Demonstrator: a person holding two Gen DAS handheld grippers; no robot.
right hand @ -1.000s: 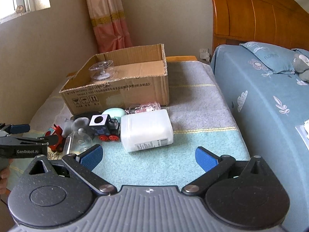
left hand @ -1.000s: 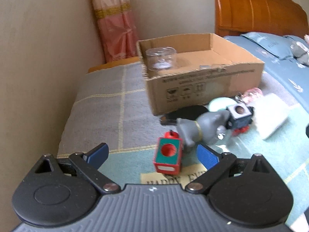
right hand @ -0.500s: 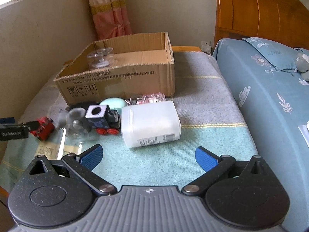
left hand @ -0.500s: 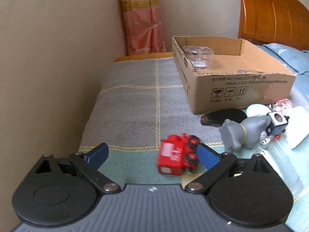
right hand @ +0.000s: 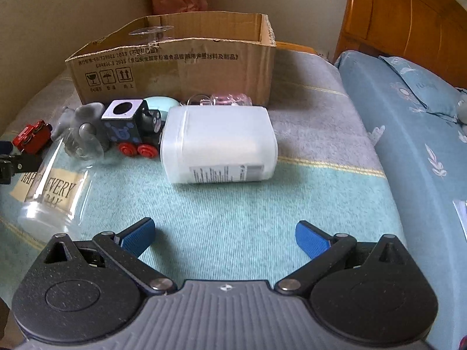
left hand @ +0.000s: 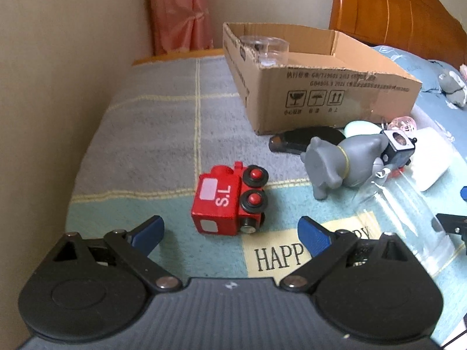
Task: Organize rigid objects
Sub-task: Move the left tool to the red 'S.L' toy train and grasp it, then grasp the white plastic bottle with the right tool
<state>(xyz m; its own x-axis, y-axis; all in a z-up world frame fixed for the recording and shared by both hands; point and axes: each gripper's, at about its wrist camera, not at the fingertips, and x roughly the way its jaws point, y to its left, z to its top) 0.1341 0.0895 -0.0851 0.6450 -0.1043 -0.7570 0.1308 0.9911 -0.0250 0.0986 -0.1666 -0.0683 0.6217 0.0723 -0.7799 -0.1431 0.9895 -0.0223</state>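
Holding my left gripper (left hand: pixel 230 233) low over the blanket, I have its blue pads spread wide with nothing between them, and the small red wooden toy train (left hand: pixel 230 201) lies on its side just ahead of the gap. My right gripper (right hand: pixel 224 234) is likewise spread and empty, hovering over bare teal blanket (right hand: pixel 233 204) a little short of the white translucent plastic jug (right hand: pixel 219 143) lying on its side. I take the open brown cardboard box (left hand: pixel 321 87) as my landmark. Inside it, near its left wall, I see only a clear round plastic container (left hand: pixel 264 46), so I judge the sorting has barely begun. Everything else waits in front of the box: a flat black case (left hand: pixel 303 141) right against its front wall, a grey rubber elephant figure (left hand: pixel 341 163) just in front of that, a dark blue wooden toy engine with red wheels (right hand: pixel 131 128) beside the elephant, a pale mint oval piece (right hand: pixel 159 103) and a pink-and-clear trinket (right hand: pixel 224 99) close to the box front, and a clear glass bottle (right hand: pixel 55 183) lying farthest forward. The red train is left of the box front and well apart from it. By my reckoning it is the next pick for the left side, and the jug for the right.
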